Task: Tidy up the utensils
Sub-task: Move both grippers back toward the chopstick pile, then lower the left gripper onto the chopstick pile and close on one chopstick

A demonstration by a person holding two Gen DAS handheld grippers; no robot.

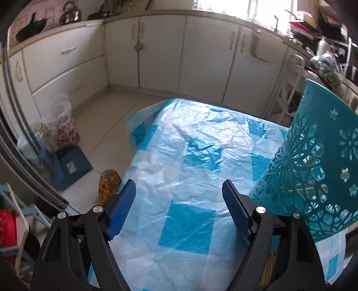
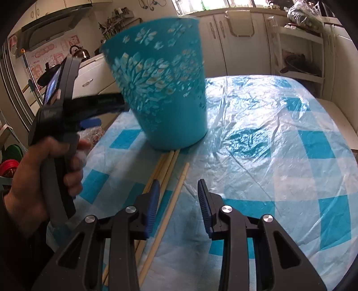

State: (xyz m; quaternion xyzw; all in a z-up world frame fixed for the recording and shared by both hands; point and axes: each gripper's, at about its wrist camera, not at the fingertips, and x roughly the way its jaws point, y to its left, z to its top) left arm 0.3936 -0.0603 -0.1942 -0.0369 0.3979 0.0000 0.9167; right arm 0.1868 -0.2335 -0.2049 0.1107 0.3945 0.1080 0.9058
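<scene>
I see a blue-green basket [image 2: 161, 89] with flower-shaped holes cut all over its side. The cloth on the desk [image 2: 279, 143] has big squares of bright blue and white, and it looks shiny. The chopsticks [image 2: 176, 190] are pale tan. My fingers [image 1: 122, 210] are dark blue with tiny ridges, on black frames. The cupboards [image 1: 201, 51] are creamy white.

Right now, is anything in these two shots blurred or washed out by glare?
Right wrist view: the teal basket is smeared by motion blur, the left gripper beside it is soft too, and sheen glares off the plastic tablecloth. The chopsticks stay sharp. Left wrist view: the window is blown out white, cabinet lines bow from the fisheye, and the basket is crisp.
</scene>
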